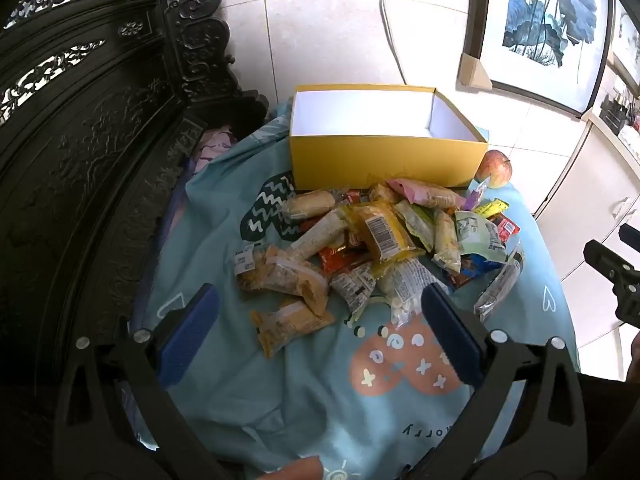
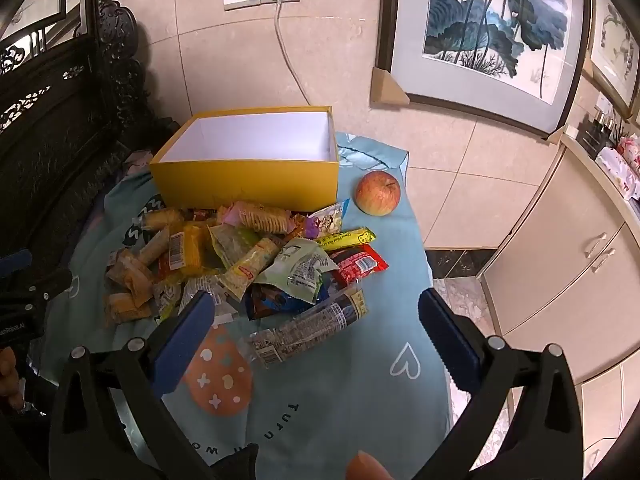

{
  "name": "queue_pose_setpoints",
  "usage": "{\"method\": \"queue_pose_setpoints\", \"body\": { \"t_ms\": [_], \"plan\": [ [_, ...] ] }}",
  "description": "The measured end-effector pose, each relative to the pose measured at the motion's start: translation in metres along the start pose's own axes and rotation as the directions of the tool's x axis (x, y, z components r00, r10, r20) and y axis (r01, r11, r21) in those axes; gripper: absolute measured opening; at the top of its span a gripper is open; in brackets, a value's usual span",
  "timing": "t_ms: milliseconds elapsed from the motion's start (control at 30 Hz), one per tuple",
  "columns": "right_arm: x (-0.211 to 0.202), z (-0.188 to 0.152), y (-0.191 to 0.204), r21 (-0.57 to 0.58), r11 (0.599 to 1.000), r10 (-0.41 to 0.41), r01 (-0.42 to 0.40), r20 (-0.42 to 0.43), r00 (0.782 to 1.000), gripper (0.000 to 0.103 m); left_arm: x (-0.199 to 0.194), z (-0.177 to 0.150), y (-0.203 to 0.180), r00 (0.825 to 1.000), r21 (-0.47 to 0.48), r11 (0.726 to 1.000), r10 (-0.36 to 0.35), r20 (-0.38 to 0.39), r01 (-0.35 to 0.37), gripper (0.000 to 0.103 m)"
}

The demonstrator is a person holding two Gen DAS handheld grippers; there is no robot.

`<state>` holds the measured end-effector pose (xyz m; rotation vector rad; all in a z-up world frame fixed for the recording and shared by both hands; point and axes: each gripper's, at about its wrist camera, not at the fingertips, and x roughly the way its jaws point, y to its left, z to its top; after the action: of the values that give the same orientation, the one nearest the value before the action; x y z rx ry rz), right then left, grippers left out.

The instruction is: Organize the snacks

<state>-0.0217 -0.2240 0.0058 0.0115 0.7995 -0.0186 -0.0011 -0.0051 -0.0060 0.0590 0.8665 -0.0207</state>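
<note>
A pile of wrapped snacks (image 1: 372,240) (image 2: 240,256) lies on a teal cloth (image 1: 304,392) (image 2: 352,384). Behind it stands an empty yellow box (image 1: 384,164) (image 2: 248,180) with a white inside. A red apple (image 1: 495,169) (image 2: 378,193) sits to the right of the box. My left gripper (image 1: 320,300) hovers open over the near side of the pile, nothing between its blue pads (image 1: 188,332). My right gripper (image 2: 316,308) is open too, above a clear long packet (image 2: 308,328) at the pile's right front. The right gripper's black tip (image 1: 616,276) shows at the left view's right edge.
A dark carved wooden headboard (image 1: 80,160) (image 2: 44,128) rises on the left. A tiled wall with sockets and a grey cable (image 2: 286,52) stands behind. Framed paintings (image 2: 492,32) hang at right, above white cabinets (image 2: 560,264). The cloth's right edge drops to the floor.
</note>
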Motion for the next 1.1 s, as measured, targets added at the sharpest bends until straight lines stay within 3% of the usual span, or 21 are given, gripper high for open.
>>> {"method": "queue_pose_setpoints", "body": {
  "t_ms": [1100],
  "plan": [
    [0.0023, -0.003, 0.0016, -0.004, 1.0, 0.001, -0.001, -0.003, 1.0, 0.102, 0.0025, 0.0005, 0.0001, 1.0, 0.005, 1.0, -0.001, -0.004, 0.001, 0.101]
  ]
}}
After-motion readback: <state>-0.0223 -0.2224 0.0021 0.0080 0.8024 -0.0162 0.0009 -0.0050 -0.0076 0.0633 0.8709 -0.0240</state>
